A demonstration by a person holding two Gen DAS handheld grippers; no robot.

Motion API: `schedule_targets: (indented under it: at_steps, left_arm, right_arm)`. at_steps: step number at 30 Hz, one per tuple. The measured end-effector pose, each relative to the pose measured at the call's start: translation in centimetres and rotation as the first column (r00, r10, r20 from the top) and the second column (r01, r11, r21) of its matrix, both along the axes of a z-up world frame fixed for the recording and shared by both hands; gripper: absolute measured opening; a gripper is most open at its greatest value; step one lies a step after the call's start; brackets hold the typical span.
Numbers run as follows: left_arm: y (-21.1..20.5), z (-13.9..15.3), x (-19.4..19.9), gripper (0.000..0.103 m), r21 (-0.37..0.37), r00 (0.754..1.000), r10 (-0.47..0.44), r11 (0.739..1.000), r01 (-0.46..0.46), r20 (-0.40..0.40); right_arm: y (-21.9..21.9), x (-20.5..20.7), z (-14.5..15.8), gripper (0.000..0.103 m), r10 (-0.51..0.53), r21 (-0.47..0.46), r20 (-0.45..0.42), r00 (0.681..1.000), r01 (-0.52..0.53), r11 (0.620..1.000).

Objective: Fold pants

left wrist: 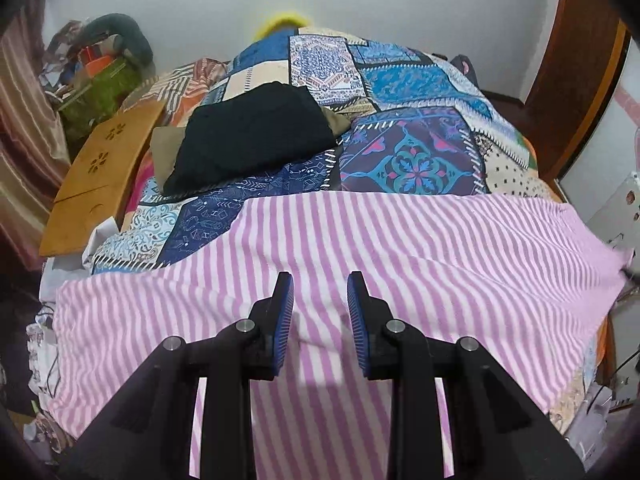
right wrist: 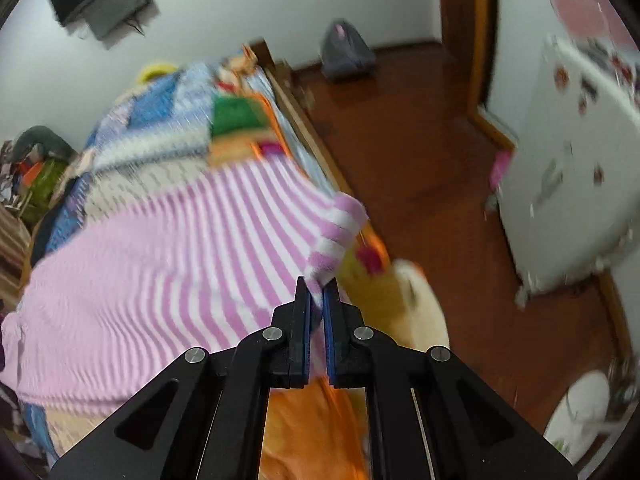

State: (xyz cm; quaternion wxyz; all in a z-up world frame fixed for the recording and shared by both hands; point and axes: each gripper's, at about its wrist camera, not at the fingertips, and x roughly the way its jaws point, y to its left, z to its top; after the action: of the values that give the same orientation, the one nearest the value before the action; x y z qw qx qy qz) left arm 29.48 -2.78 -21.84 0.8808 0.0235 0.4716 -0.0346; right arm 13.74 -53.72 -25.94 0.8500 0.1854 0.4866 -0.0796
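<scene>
The pink-and-white striped pants [left wrist: 360,248] lie spread across the near part of the bed. My left gripper [left wrist: 320,284] is open just above the middle of the pants, with nothing between its blue pads. In the right wrist view the pants [right wrist: 160,256] stretch to the left, blurred by motion. My right gripper [right wrist: 317,286] is shut on the pants' right edge, at the bed's right side, and a striped corner [right wrist: 340,224] sticks out past the fingertips.
A patchwork quilt [left wrist: 400,120] covers the bed. Folded black and tan clothes [left wrist: 252,136] lie at the far left of it. A wooden board [left wrist: 100,172] leans at the bed's left side. Red-brown floor [right wrist: 420,160], a white cabinet [right wrist: 572,184] and a grey bag [right wrist: 344,56] are on the right.
</scene>
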Motion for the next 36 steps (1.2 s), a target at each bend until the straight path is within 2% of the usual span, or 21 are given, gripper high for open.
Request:
schedule_targets:
  at_steps: [3,6,8,12,14,16,17,18,20,21,25,30,34,36]
  left_arm:
    - [1.0,0.7,-0.8,0.028,-0.021,1.0,0.025,0.999,-0.024,0.009]
    - [2.7,1.7,-1.6,0.028,-0.008,0.998,0.056,0.998,-0.055,0.028]
    - [4.5,2.4,-2.0,0.029,0.002,0.995,0.084,0.996,-0.084,0.045]
    - [9.8,4.1,-2.7,0.047,-0.006,0.981,0.172,0.985,-0.172,0.093]
    - [12.4,4.5,-2.9,0.048,0.006,0.972,0.209,0.978,-0.211,0.111]
    - [14.8,4.7,-2.8,0.05,0.015,0.965,0.236,0.971,-0.239,0.115]
    - [16.0,4.7,-2.8,0.052,0.021,0.962,0.248,0.968,-0.252,0.115]
    - [17.2,4.7,-2.6,0.054,0.026,0.959,0.26,0.964,-0.264,0.117]
    - [19.9,4.6,-2.2,0.056,0.033,0.951,0.285,0.956,-0.29,0.118]
    - [21.2,4.5,-1.9,0.057,0.034,0.948,0.297,0.952,-0.303,0.117]
    - [26.3,2.6,-0.2,0.058,0.015,0.933,0.349,0.936,-0.352,0.085]
    - [29.9,-1.5,1.8,0.058,-0.029,0.934,0.358,0.933,-0.358,-0.011]
    - [31.2,-5.2,2.4,0.058,-0.071,0.936,0.335,0.936,-0.344,-0.108]
    - [31.3,-6.4,2.3,0.058,-0.104,0.938,0.317,0.937,-0.333,-0.142]
  right_arm:
    - [-0.2,-0.8,-3.0,0.005,-0.042,-0.038,-0.103,0.994,0.038,0.999]
    - [-0.7,-1.5,-3.1,0.005,-0.073,-0.047,-0.117,0.99,0.068,0.997]
    - [-0.3,-1.6,-1.1,0.005,-0.063,-0.08,-0.08,0.995,0.057,0.995]
    - [3.2,0.1,3.8,0.006,0.043,-0.164,0.003,0.999,-0.042,0.986]
    - [6.2,1.6,6.1,0.006,0.126,-0.195,0.045,0.991,-0.115,0.974]
    - [9.7,3.3,8.0,0.013,0.214,-0.22,0.082,0.973,-0.191,0.957]
    - [12.2,4.4,9.1,0.017,0.271,-0.233,0.103,0.957,-0.241,0.942]
    - [14.2,5.3,9.8,0.027,0.316,-0.242,0.12,0.941,-0.281,0.929]
    - [18.8,7.2,11.1,0.04,0.41,-0.26,0.156,0.899,-0.363,0.895]
    - [20.7,7.9,11.4,0.042,0.447,-0.264,0.168,0.879,-0.397,0.879]
    - [30.2,11.2,11.5,0.042,0.615,-0.242,0.189,0.765,-0.571,0.784]
    - [40.9,15.2,9.1,0.042,0.756,-0.187,0.156,0.635,-0.733,0.654]
    - [47.1,17.2,6.4,0.042,0.831,-0.183,0.111,0.546,-0.81,0.557]
    - [49.0,18.2,5.3,0.042,0.851,-0.157,0.091,0.517,-0.836,0.525]
